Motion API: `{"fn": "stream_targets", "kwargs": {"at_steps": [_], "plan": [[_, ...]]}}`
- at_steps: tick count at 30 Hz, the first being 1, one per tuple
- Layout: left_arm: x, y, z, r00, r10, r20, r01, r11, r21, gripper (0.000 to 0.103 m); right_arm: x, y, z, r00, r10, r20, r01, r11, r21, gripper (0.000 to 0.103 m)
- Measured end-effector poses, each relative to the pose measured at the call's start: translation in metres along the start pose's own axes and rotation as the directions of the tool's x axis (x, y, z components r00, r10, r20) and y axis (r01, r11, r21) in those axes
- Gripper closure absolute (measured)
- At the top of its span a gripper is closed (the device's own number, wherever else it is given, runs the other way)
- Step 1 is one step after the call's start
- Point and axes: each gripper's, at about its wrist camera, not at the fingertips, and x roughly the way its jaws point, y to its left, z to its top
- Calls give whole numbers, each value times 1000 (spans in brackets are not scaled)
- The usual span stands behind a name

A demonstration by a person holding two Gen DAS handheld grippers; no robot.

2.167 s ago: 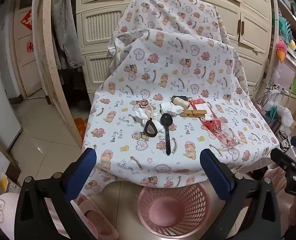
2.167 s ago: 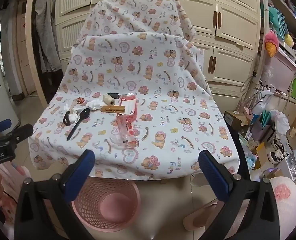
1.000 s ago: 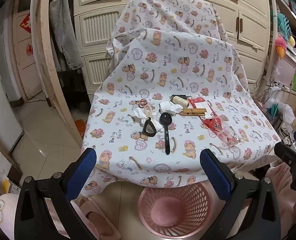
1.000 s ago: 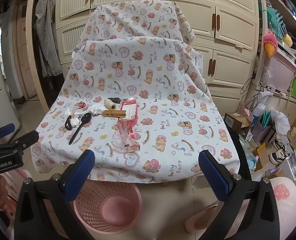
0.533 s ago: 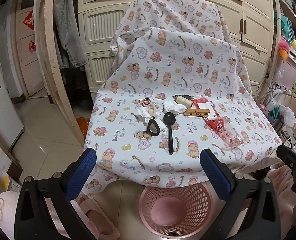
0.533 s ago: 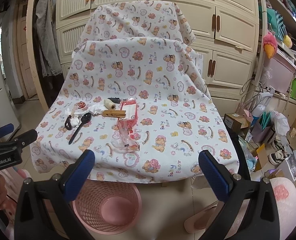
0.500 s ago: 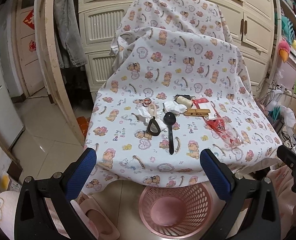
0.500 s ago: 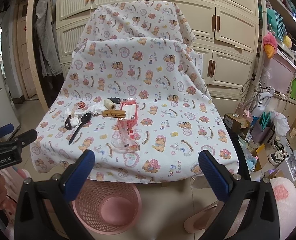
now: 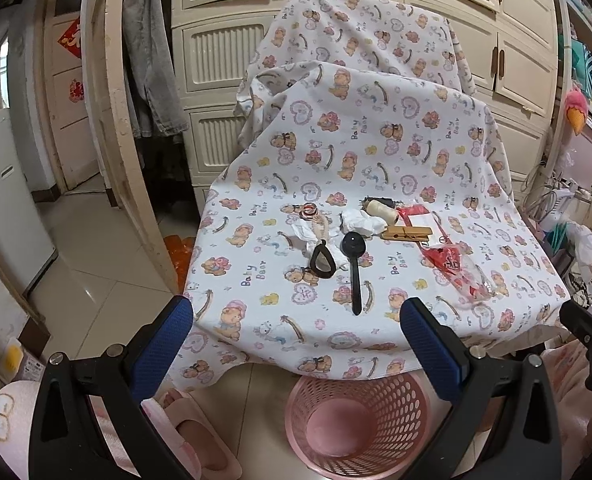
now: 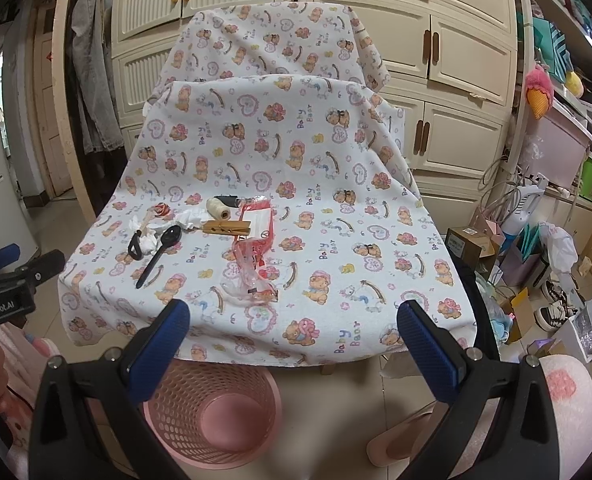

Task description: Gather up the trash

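Observation:
A table under a bear-print cloth [image 9: 375, 168] holds a small cluster of items: crumpled white tissues [image 9: 361, 222], a clear and red plastic bag [image 9: 451, 264], a black plastic spoon [image 9: 353, 268], a wooden clothespin [image 9: 405, 233], a spool of thread [image 9: 379, 208] and a black loop [image 9: 321, 258]. An empty pink mesh basket [image 9: 355, 420] stands on the floor below the front edge. My left gripper [image 9: 296, 344] is open and empty, in front of the table. My right gripper [image 10: 294, 338] is open and empty, facing the bag [image 10: 252, 256], tissues [image 10: 192, 218] and basket [image 10: 212, 408].
Cream cabinets [image 10: 455, 40] stand behind the table. A curved wooden frame [image 9: 120, 120] rises at the left. Boxes, bags and shoes [image 10: 535, 264] crowd the floor at the right. Pink slippers [image 9: 192, 440] lie by the basket.
Both grippers have drifted slightly; the views shifted a little. Nothing on the table has moved and both grippers stay open.

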Motion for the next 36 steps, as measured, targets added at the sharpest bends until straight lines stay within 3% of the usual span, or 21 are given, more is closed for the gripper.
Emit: {"fn": "stream_targets", "kwargs": {"at_steps": [36], "plan": [[2,8,-4,1000,30,-8,-30,1000,-5,1,0,4,-1,1000,1,-14,-2,1000,-14,0]]}}
